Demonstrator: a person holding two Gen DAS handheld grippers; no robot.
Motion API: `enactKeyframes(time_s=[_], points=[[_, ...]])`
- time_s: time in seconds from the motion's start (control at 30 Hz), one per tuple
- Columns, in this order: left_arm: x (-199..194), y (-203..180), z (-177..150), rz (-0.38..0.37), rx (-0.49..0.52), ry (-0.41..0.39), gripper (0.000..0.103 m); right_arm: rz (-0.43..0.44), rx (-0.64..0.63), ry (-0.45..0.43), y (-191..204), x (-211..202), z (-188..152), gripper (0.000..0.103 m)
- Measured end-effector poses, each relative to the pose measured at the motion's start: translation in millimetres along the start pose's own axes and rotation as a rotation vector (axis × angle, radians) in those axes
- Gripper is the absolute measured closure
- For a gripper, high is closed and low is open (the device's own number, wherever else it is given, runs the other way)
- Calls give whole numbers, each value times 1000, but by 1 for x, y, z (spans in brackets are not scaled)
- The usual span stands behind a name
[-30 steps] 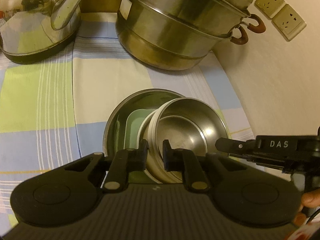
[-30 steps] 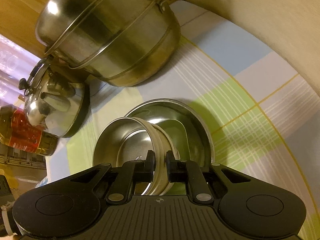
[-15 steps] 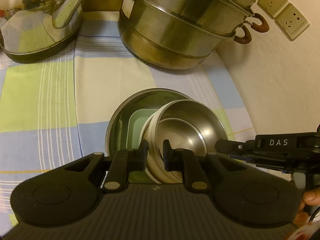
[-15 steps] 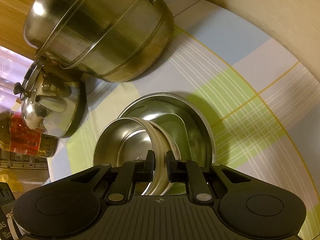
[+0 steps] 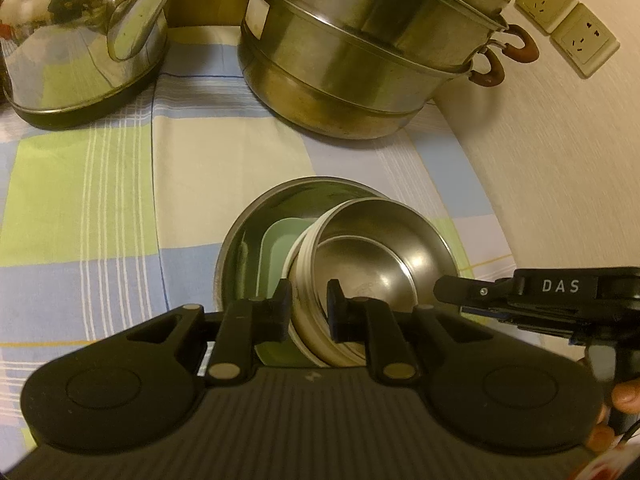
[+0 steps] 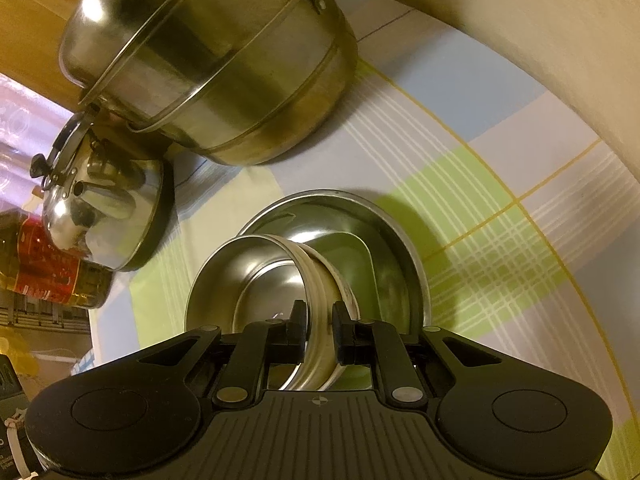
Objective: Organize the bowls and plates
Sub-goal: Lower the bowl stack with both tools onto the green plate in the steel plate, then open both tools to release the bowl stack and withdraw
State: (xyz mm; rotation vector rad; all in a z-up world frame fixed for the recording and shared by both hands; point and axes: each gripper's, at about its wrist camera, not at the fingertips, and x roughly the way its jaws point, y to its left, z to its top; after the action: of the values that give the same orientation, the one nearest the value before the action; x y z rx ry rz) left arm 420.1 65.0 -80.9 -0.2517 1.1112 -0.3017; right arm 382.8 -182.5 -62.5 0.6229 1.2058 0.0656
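Note:
A small steel bowl with a white outer wall (image 5: pixel 372 256) (image 6: pixel 256 276) is tilted over a wide steel plate (image 5: pixel 256 216) (image 6: pixel 384 216) that holds a pale green dish (image 5: pixel 276 248) (image 6: pixel 352 248). My left gripper (image 5: pixel 308 304) is shut on the bowl's near rim. My right gripper (image 6: pixel 318 330) is shut on the opposite rim. The right gripper's finger also shows in the left wrist view (image 5: pixel 472 290), at the bowl's right edge. Whether the bowl touches the green dish is hidden.
A large steel steamer pot (image 5: pixel 360 40) (image 6: pixel 216 64) and a steel kettle (image 5: pixel 80 40) (image 6: pixel 104 200) stand at the back on the checked tablecloth (image 5: pixel 100 200). A wall with sockets (image 5: pixel 568 20) runs along the right. A bottle (image 6: pixel 44 272) lies beyond the kettle.
Both grippers and the bowl have drawn back a little from the steamer pot. The bowl stays gripped over the plate.

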Motion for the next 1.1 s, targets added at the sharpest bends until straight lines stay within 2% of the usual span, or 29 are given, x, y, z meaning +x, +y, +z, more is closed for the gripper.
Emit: enactKeyframes(time_s=[0.17,0.23,0.3,0.37,0.5,0.73,1.1], points=[[-9,-4,-1,27,22,-36,88,7,-15,-18,0,-4,-1,89],[-15,-6,-2,40,35,-60,88,14,-21,-36,0,-8,-2,81],[-22,-9,-3,55,50,-88,86,28,-27,-51,-1,-13,-5,56],[-30,-13,-6,74,72,-119,86,45,-41,-64,1,-17,-7,49],[-49,-22,-15,119,133,-188,86,85,-73,-96,3,-28,-17,42],[-89,-33,-52,205,245,-282,86,94,-256,-250,11,-68,-58,39],[-151,-41,-136,192,213,-290,86,68,-471,-322,13,-116,-144,39]])
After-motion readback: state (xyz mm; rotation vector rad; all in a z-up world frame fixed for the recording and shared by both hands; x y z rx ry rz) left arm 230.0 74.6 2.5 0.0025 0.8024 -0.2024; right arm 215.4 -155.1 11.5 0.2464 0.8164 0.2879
